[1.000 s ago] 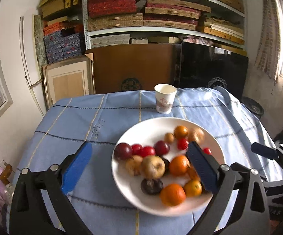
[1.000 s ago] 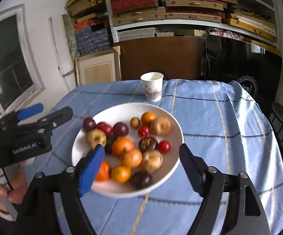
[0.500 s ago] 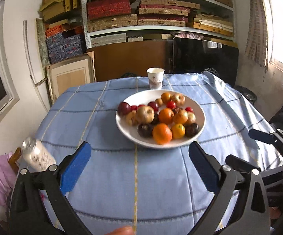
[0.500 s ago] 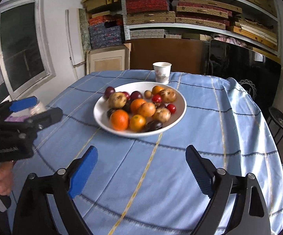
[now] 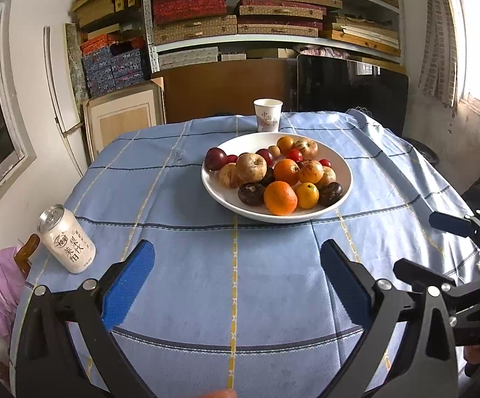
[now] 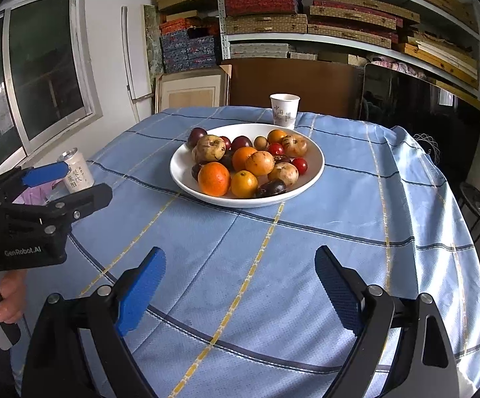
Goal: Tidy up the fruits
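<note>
From the left wrist, the left gripper (image 5: pixel 236 288) hangs over bare blue tablecloth (image 5: pixel 180 265) with its jaws spread wide and nothing between them; the white plate (image 5: pixel 344 179) of fruit sits well ahead, mid-table, a paper cup (image 5: pixel 267 115) just behind it and a drink can (image 5: pixel 67 239) off at the left edge. The orange (image 5: pixel 280 198) at the near rim looks firm and round — likely to roll, so best pinched across its widest part. From the right wrist, the right gripper (image 6: pixel 240 292) is likewise wide apart and empty, short of the plate (image 6: pixel 316 165). The small red fruits (image 6: pixel 300 165) look soft and easily bruised — a light squeeze only.
</note>
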A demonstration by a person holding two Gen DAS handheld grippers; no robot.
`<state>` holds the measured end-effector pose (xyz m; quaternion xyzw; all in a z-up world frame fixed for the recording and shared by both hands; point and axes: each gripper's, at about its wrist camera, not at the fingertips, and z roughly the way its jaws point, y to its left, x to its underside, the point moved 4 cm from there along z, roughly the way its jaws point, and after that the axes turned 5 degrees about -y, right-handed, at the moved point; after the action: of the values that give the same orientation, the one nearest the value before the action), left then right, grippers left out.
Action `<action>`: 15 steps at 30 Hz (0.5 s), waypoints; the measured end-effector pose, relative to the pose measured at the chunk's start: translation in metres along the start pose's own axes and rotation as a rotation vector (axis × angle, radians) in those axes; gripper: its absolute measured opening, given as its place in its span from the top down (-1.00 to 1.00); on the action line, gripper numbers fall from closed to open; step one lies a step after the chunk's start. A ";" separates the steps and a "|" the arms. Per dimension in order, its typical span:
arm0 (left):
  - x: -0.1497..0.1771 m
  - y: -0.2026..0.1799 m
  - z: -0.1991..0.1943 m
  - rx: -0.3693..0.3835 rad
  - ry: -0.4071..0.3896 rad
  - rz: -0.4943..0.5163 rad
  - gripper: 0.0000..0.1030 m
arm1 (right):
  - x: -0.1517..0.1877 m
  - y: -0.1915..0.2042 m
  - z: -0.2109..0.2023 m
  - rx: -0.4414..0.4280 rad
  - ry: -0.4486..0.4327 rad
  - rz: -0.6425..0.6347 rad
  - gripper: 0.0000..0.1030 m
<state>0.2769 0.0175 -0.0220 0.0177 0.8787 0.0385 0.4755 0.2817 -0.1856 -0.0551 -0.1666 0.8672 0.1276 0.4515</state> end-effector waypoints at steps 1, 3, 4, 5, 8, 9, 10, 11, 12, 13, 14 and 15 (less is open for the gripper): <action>0.000 0.000 0.000 -0.002 0.000 0.001 -0.91 | 0.000 0.000 0.000 0.002 -0.001 0.003 -0.79; 0.001 -0.001 0.000 -0.007 0.001 0.012 -0.90 | 0.001 -0.002 0.000 0.000 0.002 0.008 -0.79; 0.002 -0.002 0.001 -0.012 0.002 0.018 -0.90 | 0.001 -0.002 0.000 0.000 0.002 0.010 -0.79; 0.002 -0.003 0.001 -0.016 0.001 0.023 -0.90 | 0.001 -0.003 0.000 0.001 0.004 0.012 -0.79; 0.005 -0.005 0.004 -0.018 0.010 0.034 -0.90 | 0.001 -0.002 -0.001 0.000 0.003 0.010 -0.79; 0.006 -0.006 0.005 -0.017 0.013 0.036 -0.91 | 0.001 -0.003 -0.001 0.000 0.003 0.010 -0.79; 0.007 -0.006 0.005 -0.016 0.016 0.037 -0.90 | 0.001 -0.003 -0.001 0.000 0.001 0.010 -0.79; 0.007 -0.007 0.006 -0.015 0.017 0.037 -0.91 | 0.001 -0.003 -0.001 0.000 0.001 0.009 -0.79; 0.008 -0.007 0.007 -0.014 0.018 0.038 -0.91 | 0.001 -0.003 0.000 0.000 0.001 0.010 -0.79; 0.009 -0.007 0.007 -0.015 0.022 0.038 -0.91 | 0.001 -0.003 0.000 -0.001 0.002 0.010 -0.79; 0.009 -0.007 0.008 -0.015 0.024 0.037 -0.90 | 0.001 -0.003 0.000 0.000 0.002 0.010 -0.79; 0.010 -0.006 0.009 -0.013 0.026 0.035 -0.91 | 0.002 -0.003 0.000 0.001 0.005 0.008 -0.79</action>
<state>0.2790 0.0121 -0.0354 0.0292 0.8842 0.0528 0.4632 0.2820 -0.1883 -0.0565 -0.1633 0.8690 0.1288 0.4490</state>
